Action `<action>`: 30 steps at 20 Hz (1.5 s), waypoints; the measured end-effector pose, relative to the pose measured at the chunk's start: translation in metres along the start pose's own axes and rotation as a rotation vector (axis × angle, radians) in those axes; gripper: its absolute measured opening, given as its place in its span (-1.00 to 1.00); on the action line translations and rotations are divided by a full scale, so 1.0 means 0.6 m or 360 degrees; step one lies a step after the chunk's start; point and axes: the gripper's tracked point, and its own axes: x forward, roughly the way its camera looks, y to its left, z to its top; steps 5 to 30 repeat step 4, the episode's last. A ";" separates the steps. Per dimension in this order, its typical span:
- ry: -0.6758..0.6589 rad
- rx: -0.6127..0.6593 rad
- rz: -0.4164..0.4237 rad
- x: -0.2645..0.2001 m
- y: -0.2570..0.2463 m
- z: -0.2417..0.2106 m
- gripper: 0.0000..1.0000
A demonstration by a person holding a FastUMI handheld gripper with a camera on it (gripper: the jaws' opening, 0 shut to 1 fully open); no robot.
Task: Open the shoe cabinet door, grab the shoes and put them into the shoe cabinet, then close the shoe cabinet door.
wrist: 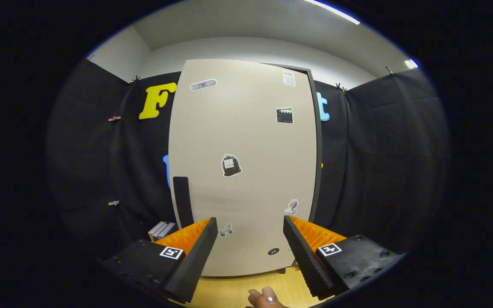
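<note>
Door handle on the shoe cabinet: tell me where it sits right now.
In the gripper view, the dark vertical handle sits low at the cabinet door's left edge, just beyond the open gripper's left finger, untouched.

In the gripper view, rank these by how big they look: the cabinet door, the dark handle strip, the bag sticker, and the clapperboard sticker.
1. Cabinet door, by far the largest.
2. Dark handle strip.
3. Bag sticker.
4. Clapperboard sticker, only slightly smaller than the bag sticker; too close to rank firmly.
The gripper is open ahead of the door.
</note>
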 end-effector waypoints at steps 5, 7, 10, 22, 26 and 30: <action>-0.0008 -0.0007 -0.0002 0.003 0.006 0.001 0.96; -0.0008 -0.0007 -0.0002 0.003 0.006 0.001 0.96; -0.0008 -0.0007 -0.0002 0.003 0.006 0.001 0.96; -0.0008 -0.0007 -0.0002 0.003 0.006 0.001 0.96; -0.0008 -0.0007 -0.0002 0.003 0.006 0.001 0.96; -0.0008 -0.0007 -0.0002 0.003 0.006 0.001 0.96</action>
